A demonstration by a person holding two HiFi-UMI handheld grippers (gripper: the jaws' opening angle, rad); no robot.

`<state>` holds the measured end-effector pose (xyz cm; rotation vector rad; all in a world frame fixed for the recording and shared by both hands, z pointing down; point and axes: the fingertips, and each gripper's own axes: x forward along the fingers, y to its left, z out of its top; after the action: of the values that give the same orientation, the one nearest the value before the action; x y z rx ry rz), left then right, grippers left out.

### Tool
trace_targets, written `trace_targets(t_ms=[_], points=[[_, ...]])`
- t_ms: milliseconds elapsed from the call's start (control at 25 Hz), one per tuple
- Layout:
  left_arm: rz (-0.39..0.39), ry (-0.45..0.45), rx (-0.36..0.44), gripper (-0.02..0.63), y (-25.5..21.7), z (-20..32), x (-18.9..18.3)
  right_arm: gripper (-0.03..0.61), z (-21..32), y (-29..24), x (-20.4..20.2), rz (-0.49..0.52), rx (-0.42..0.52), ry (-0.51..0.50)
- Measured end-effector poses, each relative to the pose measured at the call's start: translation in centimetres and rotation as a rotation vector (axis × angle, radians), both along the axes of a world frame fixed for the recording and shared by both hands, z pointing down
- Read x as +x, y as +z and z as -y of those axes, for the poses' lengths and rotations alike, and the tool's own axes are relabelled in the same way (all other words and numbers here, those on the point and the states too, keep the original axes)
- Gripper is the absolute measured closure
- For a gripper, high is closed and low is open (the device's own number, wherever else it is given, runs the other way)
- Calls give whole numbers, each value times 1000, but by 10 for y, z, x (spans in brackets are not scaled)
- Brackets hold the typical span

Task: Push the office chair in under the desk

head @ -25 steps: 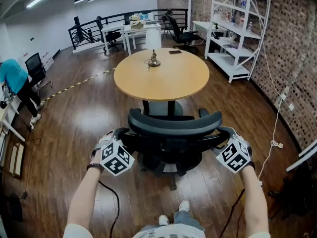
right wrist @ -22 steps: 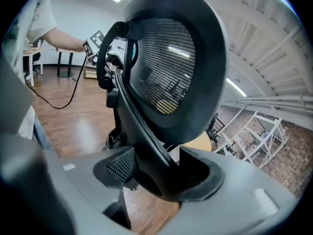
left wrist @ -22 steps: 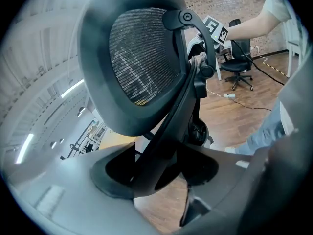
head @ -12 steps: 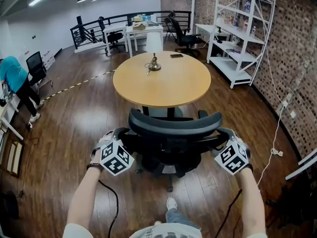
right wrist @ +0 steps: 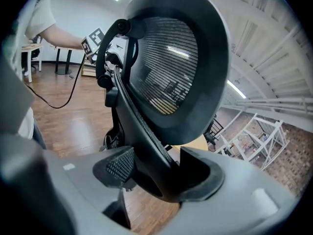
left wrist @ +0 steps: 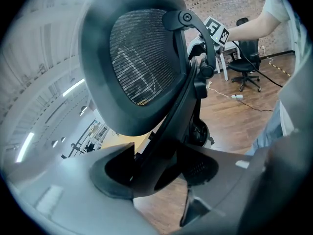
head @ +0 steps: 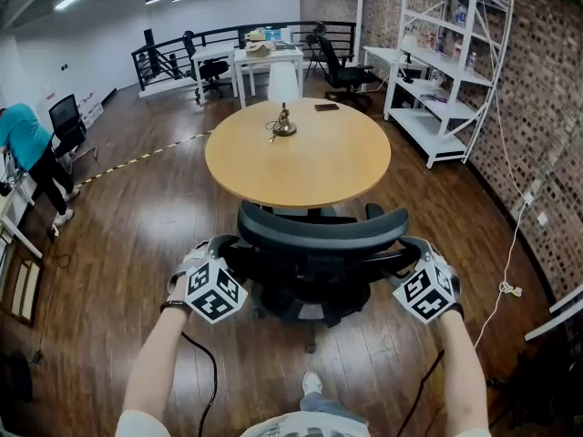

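**A:** Where was the office chair [head: 314,244]?

**B:** It stood on the wooden floor [head: 164,235], facing the round worktop [head: 301,167]. Its backrest was just short of the near rim. I couldn't tell how far the seat reached beneath.

**A:** And the jaws?

**B:** Both pairs were clenched on the backrest. The left gripper [head: 226,247] grasped its left edge and the right gripper [head: 410,246] its right edge. In each gripper view the dark frame filled the gap between the pads.

**A:** Was anything on the worktop?

**B:** A small white-shaded lamp [head: 283,87] stood towards the far side, with a flat dark item [head: 326,107] near it.
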<state>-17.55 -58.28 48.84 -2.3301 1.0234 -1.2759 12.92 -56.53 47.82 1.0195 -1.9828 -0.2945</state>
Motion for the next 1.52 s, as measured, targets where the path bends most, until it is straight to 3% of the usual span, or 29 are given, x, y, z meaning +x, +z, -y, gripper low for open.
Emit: trace_targets(t_ms=[560,1080,1520], points=[[-1,-12,-1,325,-2,48,16,288,50,-3,15,6,29,-29],[10,-26,-8,322,1,47,16,287,48,0,15,9,50,-55],[18,-34,38,319,0,46,16,279,48,2,16,-17,53,-38]])
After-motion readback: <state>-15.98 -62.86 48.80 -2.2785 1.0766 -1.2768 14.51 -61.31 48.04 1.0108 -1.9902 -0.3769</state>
